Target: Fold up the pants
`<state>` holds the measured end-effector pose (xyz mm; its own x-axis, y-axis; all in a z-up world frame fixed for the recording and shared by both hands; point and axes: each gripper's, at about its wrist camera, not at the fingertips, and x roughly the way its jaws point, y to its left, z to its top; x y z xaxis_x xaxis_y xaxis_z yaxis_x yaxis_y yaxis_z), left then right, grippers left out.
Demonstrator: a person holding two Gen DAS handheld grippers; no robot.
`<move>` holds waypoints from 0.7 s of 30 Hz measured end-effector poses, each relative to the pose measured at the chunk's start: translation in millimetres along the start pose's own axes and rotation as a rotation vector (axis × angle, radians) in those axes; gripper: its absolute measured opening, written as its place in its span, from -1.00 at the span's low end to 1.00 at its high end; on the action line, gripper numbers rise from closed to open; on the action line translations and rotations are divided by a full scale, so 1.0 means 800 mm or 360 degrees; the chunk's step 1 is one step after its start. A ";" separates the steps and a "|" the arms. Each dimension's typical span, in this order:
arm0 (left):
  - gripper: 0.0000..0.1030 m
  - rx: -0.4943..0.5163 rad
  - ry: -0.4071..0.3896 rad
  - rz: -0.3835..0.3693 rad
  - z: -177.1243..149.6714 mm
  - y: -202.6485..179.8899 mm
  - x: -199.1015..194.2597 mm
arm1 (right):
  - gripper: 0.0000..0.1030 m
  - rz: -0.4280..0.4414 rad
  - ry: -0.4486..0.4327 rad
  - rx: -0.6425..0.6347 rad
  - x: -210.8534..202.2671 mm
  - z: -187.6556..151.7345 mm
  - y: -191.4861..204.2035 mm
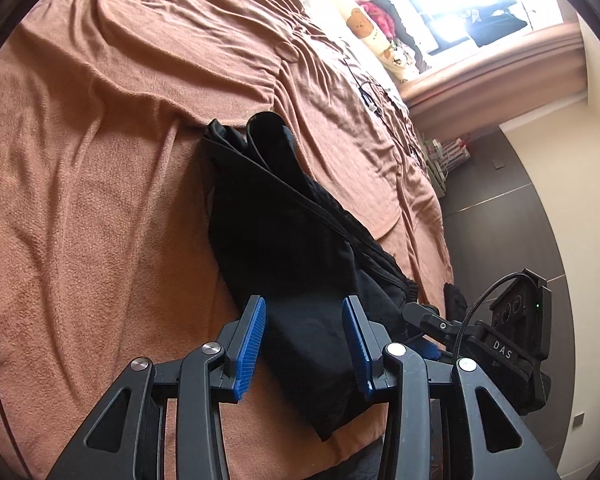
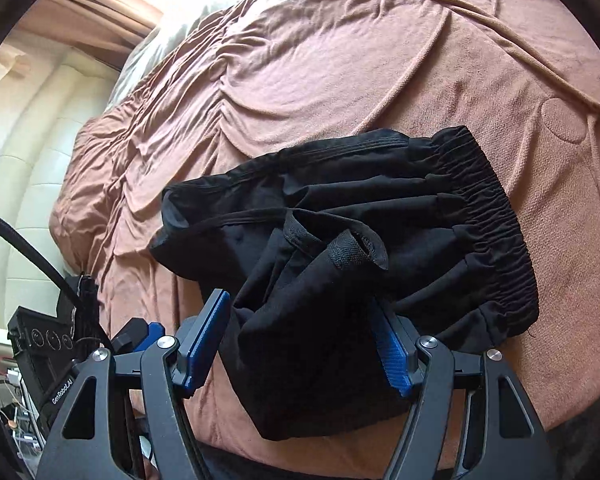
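Observation:
Black pants [image 1: 284, 248] lie bunched on a brown blanket [image 1: 92, 184]. In the left wrist view my left gripper [image 1: 305, 344] is open, its blue pads either side of a near fold of the pants. In the right wrist view the pants [image 2: 340, 240] show a gathered elastic waistband [image 2: 496, 220] on the right and a crumpled leg hem in the middle. My right gripper [image 2: 304, 344] is open, its pads straddling the near edge of the cloth. The other gripper's body shows at the right edge of the left view [image 1: 512, 344].
The brown blanket [image 2: 300, 60] covers a bed, wrinkled, with a seam running across. Pillows and soft toys [image 1: 376, 28] lie by a bright window. A dark floor [image 1: 512, 208] lies right of the bed. A cream padded headboard [image 2: 24, 184] and cables are at the left.

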<state>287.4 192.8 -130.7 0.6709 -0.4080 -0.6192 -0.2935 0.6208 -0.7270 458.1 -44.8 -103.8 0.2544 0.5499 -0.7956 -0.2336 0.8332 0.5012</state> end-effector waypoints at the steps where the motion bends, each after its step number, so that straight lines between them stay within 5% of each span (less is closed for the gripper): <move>1: -0.19 -0.0012 -0.0005 -0.0010 0.000 0.005 -0.002 | 0.32 -0.0032 0.0003 -0.0014 0.002 0.001 0.007; 19: -0.19 -0.0136 -0.0084 -0.0129 -0.001 0.069 -0.038 | 0.31 -0.0565 0.0054 -0.0260 0.063 0.014 0.097; 21: -0.19 -0.0138 -0.0079 -0.0124 0.000 0.071 -0.038 | 0.09 -0.0620 0.0045 -0.0272 0.070 0.015 0.099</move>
<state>249.9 240.4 -153.0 0.7263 -0.4178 -0.5458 -0.2955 0.5272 -0.7967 465.3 53.0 -104.6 0.3291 0.1922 -0.9245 -0.2782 0.9554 0.0996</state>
